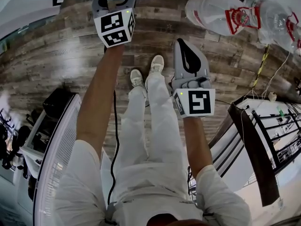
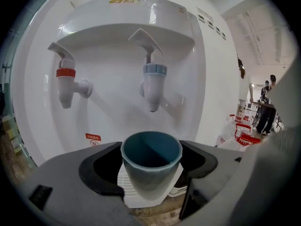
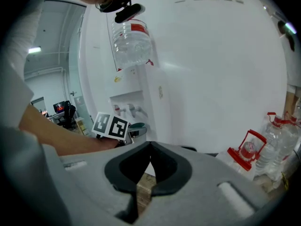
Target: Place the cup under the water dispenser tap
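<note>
**Cup [image 2: 151,173] clamped in left gripper, below the blue tap**

Left gripper [image 2: 151,161] has its two dark jaws pressed against opposite sides of the cup, which is teal, upright, and shows nothing inside its open mouth. Straight above the rim, with a clear gap between, hangs the blue tap [image 2: 154,86] of the white water dispenser [image 2: 207,79]. The red tap [image 2: 67,81] sits off to the left of it, well clear of the cup. Under the cup lies the dispenser's white slotted drip tray [image 2: 136,197]; whether the cup's base touches it cannot be told. A small red warning label [image 2: 93,137] is stuck on the dispenser's front wall, low and left of the cup.

Right gripper [image 3: 148,149] has its jaws brought together with nothing between them. It is held back from the dispenser and off to its side. From there its camera sees the marker cube [image 3: 111,125] of the left gripper, the cup's rim beside it, and the clear water bottle [image 3: 132,41] upturned on top of the dispenser.

From the head view, both bare forearms reach forward over legs in white trousers [image 1: 150,126] and pale shoes [image 1: 146,73], standing on a wood-plank floor [image 1: 56,55]. A black cable [image 1: 114,140] hangs by the left leg. Large water jugs with red handles [image 1: 225,14] lie on the floor to the right.
</note>
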Available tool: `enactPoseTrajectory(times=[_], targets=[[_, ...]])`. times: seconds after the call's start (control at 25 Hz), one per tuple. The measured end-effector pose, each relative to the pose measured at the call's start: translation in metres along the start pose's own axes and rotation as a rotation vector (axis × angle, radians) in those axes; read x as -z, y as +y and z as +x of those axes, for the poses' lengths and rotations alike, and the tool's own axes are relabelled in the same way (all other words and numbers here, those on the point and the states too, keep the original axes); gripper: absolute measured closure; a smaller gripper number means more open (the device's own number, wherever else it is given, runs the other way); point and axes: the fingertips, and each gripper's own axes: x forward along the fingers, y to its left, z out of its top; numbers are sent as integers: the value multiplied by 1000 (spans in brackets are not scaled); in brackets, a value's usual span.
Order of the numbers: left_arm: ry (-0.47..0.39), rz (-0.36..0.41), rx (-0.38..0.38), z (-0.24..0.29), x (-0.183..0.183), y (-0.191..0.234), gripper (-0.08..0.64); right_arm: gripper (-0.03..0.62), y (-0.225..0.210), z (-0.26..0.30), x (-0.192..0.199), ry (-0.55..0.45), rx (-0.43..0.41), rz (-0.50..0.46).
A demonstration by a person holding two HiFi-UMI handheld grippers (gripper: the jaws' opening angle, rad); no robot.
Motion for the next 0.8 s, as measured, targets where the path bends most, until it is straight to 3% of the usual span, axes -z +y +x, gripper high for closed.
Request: enactPoseTrajectory(times=[0.44,0.8], targets=[[-67,65,8,7,7,0,184,594,-3,3,15,17,5,-15],[-5,72,-8,6,5,1,161,594,-4,-4,9,8,9,-13]])
